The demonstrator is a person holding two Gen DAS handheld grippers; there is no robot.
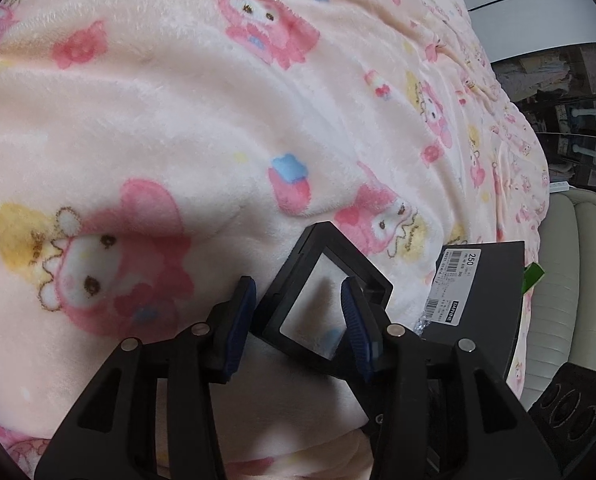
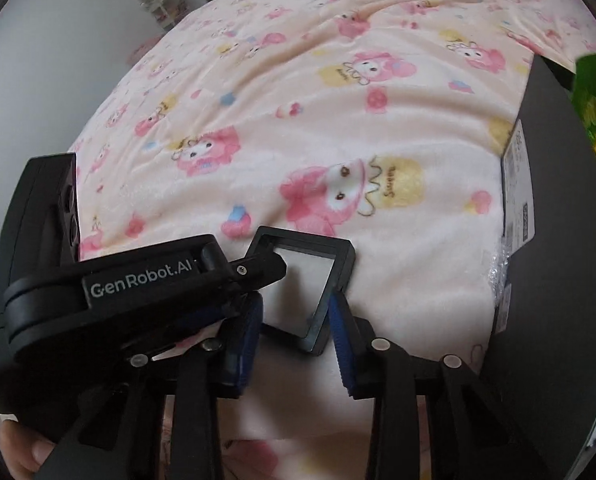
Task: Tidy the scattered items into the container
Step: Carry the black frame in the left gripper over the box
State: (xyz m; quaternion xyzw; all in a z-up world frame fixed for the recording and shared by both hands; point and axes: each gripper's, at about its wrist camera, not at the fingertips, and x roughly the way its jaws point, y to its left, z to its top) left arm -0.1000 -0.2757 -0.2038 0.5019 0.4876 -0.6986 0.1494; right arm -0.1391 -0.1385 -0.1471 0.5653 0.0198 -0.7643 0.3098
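A small black square frame case with a clear window (image 1: 322,300) lies on the pink cartoon blanket (image 1: 178,120). My left gripper (image 1: 298,304) straddles it with open jaws, blue pads on either side. My right gripper (image 2: 296,312) also has open jaws around the same case (image 2: 310,284); the left gripper's black body (image 2: 138,284) crosses in from the left and covers the case's left corner. The dark box container (image 1: 482,300) with a white label stands to the right, and also shows in the right wrist view (image 2: 550,240).
Green and yellow packaging (image 2: 594,104) sits in the box at the right. Bubble wrap (image 2: 498,276) lies by the box's side. A cream padded bed edge (image 1: 558,280) and a dark shelf (image 1: 570,120) lie beyond the blanket.
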